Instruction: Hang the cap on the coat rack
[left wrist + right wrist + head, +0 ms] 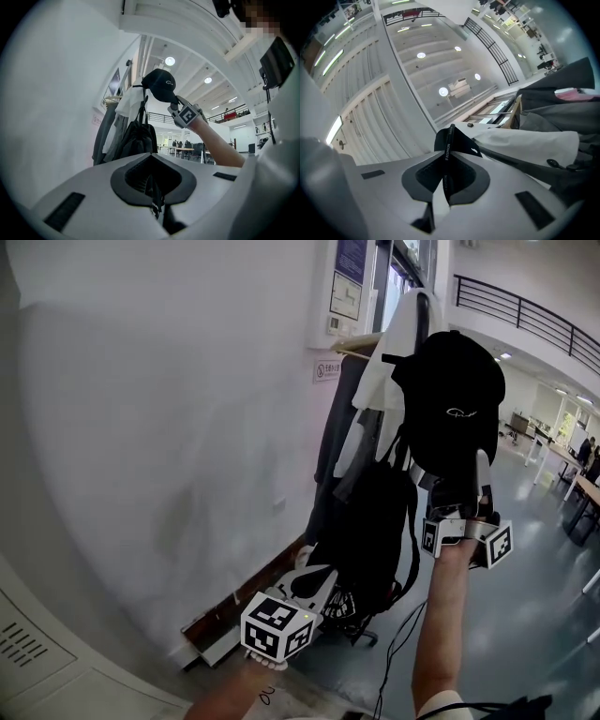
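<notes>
My right gripper [462, 486] holds a black cap [448, 399] raised high in front of the coat rack [357, 343]. In the right gripper view the jaws are shut [446, 165] on a thin black edge of the cap [458, 143] printed with white letters. The left gripper view shows the cap [159, 85] close to the rack's top, right gripper [177, 104] beneath it. My left gripper [317, 579] hangs low near the rack's foot, its jaws [153, 190] shut with nothing between them.
A white garment [398, 352], a grey coat [339, 427] and a black backpack [375, 521] hang on the rack against the white wall [169, 427]. Tables and chairs [572, 474] stand far right on the glossy floor. A cable [398, 638] trails by the rack's base.
</notes>
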Tool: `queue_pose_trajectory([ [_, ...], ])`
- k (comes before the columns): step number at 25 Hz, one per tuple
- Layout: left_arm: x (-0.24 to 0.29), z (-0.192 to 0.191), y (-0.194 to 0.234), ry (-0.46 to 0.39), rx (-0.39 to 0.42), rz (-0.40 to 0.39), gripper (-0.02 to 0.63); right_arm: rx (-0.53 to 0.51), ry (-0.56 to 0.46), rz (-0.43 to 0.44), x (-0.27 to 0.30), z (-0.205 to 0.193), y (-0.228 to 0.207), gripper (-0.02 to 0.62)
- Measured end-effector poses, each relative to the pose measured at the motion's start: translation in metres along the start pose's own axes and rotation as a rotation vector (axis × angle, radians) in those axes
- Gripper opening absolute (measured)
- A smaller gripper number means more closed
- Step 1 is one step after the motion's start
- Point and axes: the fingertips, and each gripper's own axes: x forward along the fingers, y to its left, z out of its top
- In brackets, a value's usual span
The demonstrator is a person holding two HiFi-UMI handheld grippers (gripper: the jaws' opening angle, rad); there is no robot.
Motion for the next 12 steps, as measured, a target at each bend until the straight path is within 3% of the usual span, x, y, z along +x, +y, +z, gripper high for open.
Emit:
queue_pose_trajectory([
  [5, -0.003, -0.008, 0.012, 0.015, -0.019, 0.027, 0.003, 0.116, -0.067, -0.096, -0.045, -0.001, -0.053, 0.020],
  [12, -0.008, -0.023, 0.011, 0.040, -0.037, 0.019, 0.003, 0.148, -0.085, -0.182, -0.115, -0.018, -0.069, 0.020],
])
